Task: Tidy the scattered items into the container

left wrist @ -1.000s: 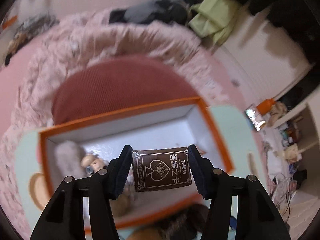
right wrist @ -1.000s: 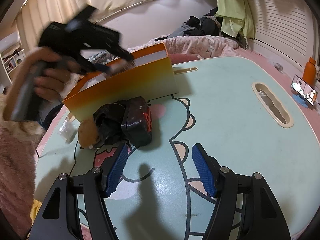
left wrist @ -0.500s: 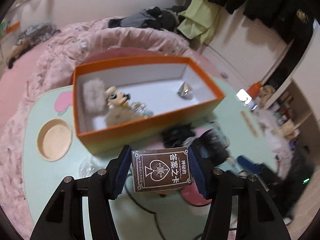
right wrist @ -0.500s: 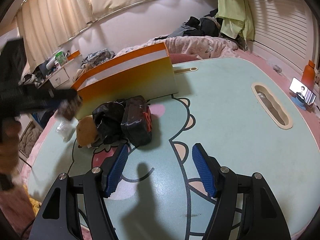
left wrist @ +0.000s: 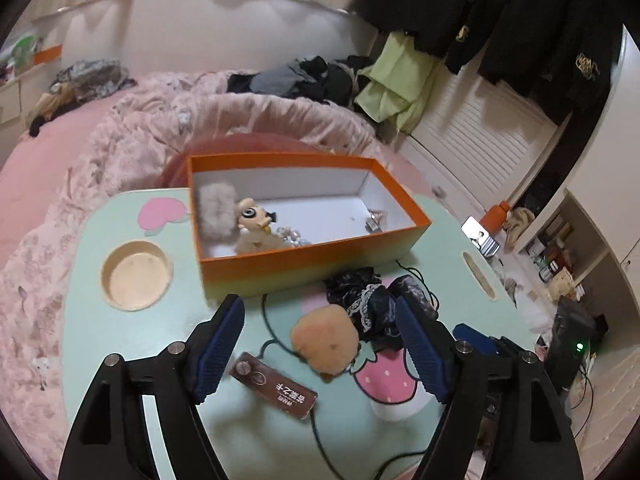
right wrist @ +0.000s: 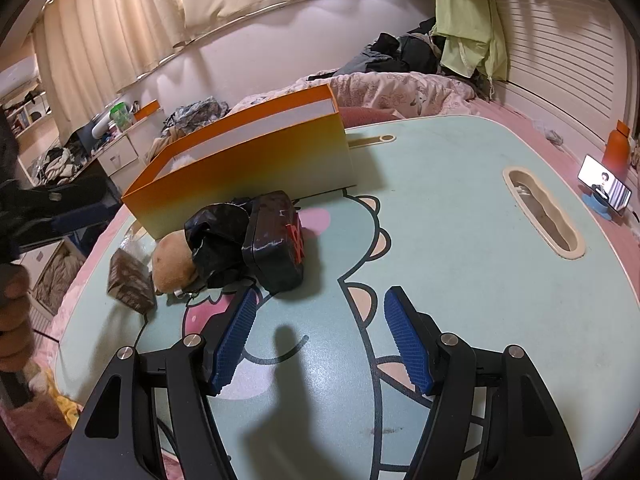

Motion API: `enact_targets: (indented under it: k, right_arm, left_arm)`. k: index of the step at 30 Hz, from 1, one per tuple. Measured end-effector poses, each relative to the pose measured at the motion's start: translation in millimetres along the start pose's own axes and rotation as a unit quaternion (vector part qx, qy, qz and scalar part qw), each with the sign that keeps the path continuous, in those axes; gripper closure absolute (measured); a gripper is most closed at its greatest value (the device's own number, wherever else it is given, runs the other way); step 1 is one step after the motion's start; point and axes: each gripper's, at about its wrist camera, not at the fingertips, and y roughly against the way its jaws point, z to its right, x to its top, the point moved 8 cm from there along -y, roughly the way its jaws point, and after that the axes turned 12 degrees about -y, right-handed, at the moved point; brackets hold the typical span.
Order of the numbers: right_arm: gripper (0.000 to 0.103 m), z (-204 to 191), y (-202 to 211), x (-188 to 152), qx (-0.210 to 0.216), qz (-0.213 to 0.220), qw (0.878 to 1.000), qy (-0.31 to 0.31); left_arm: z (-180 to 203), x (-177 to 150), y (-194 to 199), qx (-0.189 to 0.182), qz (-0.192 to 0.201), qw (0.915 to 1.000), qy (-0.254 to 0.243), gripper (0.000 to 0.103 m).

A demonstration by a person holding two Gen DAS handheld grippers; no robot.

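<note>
The left gripper is opening wide with nothing in it. The brown card box lies on the green table, in front of the orange box and beside the tan plush. The right gripper hangs open and empty over the table.

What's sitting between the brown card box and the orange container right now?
In the left wrist view, only bare table with a drawn black line separates the brown card box from the orange container; the tan plush lies off to the side.
</note>
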Motion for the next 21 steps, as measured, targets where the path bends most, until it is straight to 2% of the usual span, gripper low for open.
enact_targets:
  k: [5, 9, 12, 14, 16, 19, 21]
  right_arm:
    - [0.036, 0.7, -1.3, 1.0, -0.005, -0.002, 1.0, 0.0]
    - [0.036, -11.9, 7.3, 14.7, -0.004, 0.02, 1.0, 0.014]
    - [0.036, -48.6, 19.3, 39.0, 0.019, 0.045, 0.998, 0.043]
    - [0.036, -84.0, 13.9, 57.6, 0.049, 0.023, 0.996, 0.067]
    - [0.036, -117.6, -6.0, 78.1, 0.067, -0.019, 0.994, 0.079]
    - [0.045, -153.8, -49.9, 95.4, 0.054, -0.076, 0.989, 0.113]
    - [0.054, -166.1, -85.3, 102.3, 0.035, -0.111, 0.987, 0.111]
  left_arm:
    - [-30.9, -6.0, 24.0, 0.031, 0.006, 0.9993, 0.018, 0.026]
    - [-73.5, -11.8, 43.6, 0.086, 0.014, 0.9954, 0.04, 0.026]
    - [-106.7, -17.9, 50.5, 0.134, 0.005, 0.9893, 0.058, 0.025]
    - [-122.0, -23.6, 51.6, 0.149, -0.002, 0.9864, 0.07, 0.025]
    - [-129.6, -27.5, 50.5, 0.143, -0.006, 0.9868, 0.076, 0.025]
    - [-134.8, -30.7, 47.8, 0.137, -0.009, 0.9871, 0.082, 0.025]
    - [-135.4, -31.0, 46.7, 0.133, -0.007, 0.9874, 0.085, 0.025]
